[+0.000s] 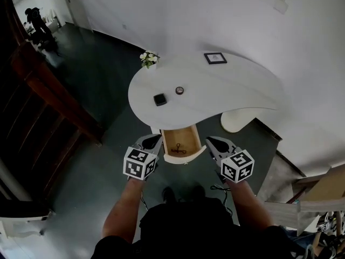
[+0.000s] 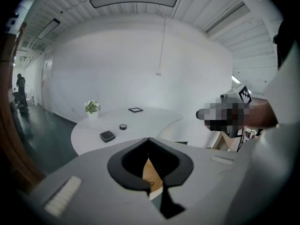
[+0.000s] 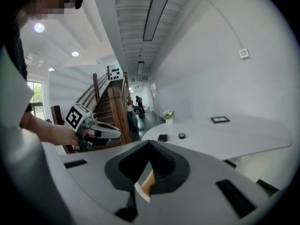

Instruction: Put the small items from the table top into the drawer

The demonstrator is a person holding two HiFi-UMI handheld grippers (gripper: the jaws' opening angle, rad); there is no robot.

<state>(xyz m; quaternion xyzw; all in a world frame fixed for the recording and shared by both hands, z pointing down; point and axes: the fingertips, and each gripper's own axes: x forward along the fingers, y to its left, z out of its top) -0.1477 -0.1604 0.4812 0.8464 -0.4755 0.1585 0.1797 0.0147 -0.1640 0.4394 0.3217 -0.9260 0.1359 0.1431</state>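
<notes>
A white rounded table [image 1: 226, 88] carries a small black square item [image 1: 160, 99] and a small round dark item [image 1: 179, 90]. Both also show in the left gripper view, black square item [image 2: 107, 136] and round item [image 2: 123, 126], and in the right gripper view, black square item [image 3: 162, 138] and round item [image 3: 182, 136]. Under the table's near edge a wooden drawer [image 1: 183, 136] stands pulled out, with a thin dark item [image 1: 178, 150] lying in it. My left gripper [image 1: 153, 141] and right gripper [image 1: 215, 143] hover on either side of the drawer, both shut and empty.
A pot of white flowers [image 1: 149, 59] and a black picture frame [image 1: 215, 58] sit at the table's far side. A dark wooden stair rail [image 1: 48, 99] runs along the left. Light wooden furniture [image 1: 322, 190] stands at the right. A person [image 1: 34, 18] is far off.
</notes>
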